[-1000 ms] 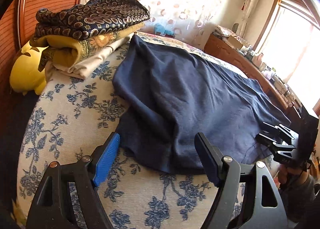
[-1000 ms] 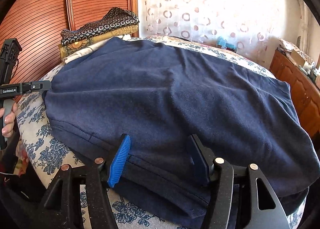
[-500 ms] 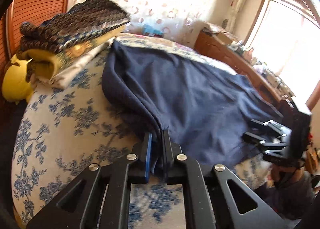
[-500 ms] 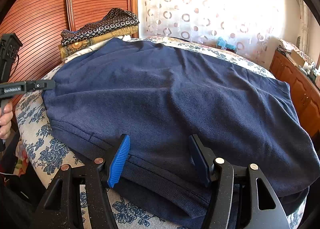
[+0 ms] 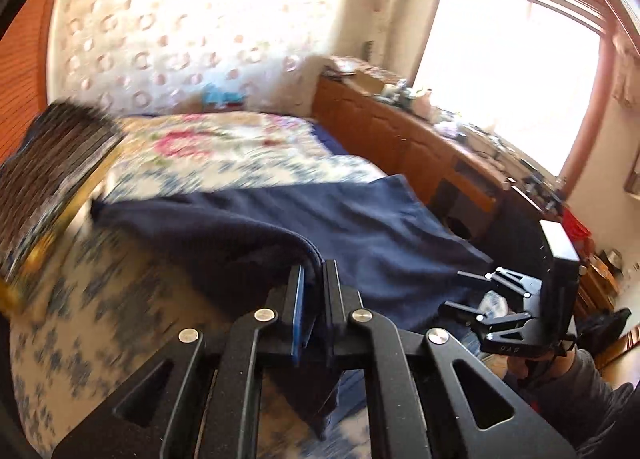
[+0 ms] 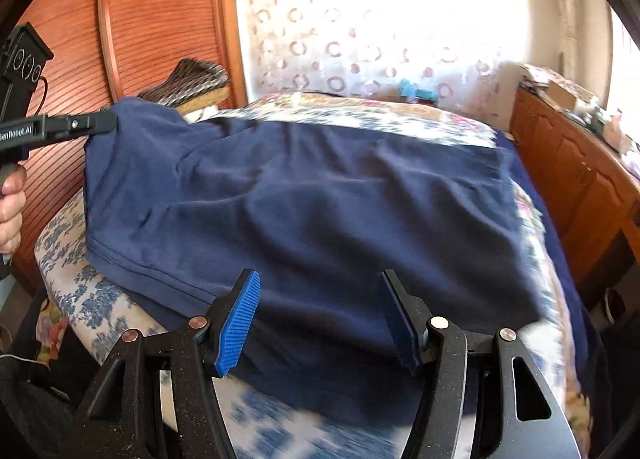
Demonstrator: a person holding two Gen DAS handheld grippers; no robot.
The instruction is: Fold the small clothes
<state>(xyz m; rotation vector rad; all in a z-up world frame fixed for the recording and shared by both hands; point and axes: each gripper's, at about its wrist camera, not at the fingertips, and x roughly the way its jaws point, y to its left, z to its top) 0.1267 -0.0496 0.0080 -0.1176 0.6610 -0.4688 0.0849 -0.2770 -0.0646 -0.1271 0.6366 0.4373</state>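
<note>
A navy blue garment point(image 6: 320, 211) lies spread over a floral-covered bed point(image 6: 84, 291). My left gripper point(image 5: 312, 283) is shut on the garment's left edge point(image 5: 280, 235) and holds it lifted off the bed; it also shows in the right wrist view point(image 6: 100, 123), pinching a raised corner. My right gripper point(image 6: 320, 311) is open, its fingers low over the garment's near hem, with cloth between them but not pinched. It shows in the left wrist view point(image 5: 468, 295) at the garment's right end.
A stack of folded patterned fabrics point(image 5: 52, 179) sits at the bed's far left, by a wooden headboard point(image 6: 160, 19). A wooden cabinet point(image 5: 420, 151) with clutter runs along the right under a bright window. A patterned curtain wall stands behind the bed.
My left gripper closed on the garment's left edge, then lifted it up and toward the right, folding the cloth over. My right gripper stayed open over the near hem.
</note>
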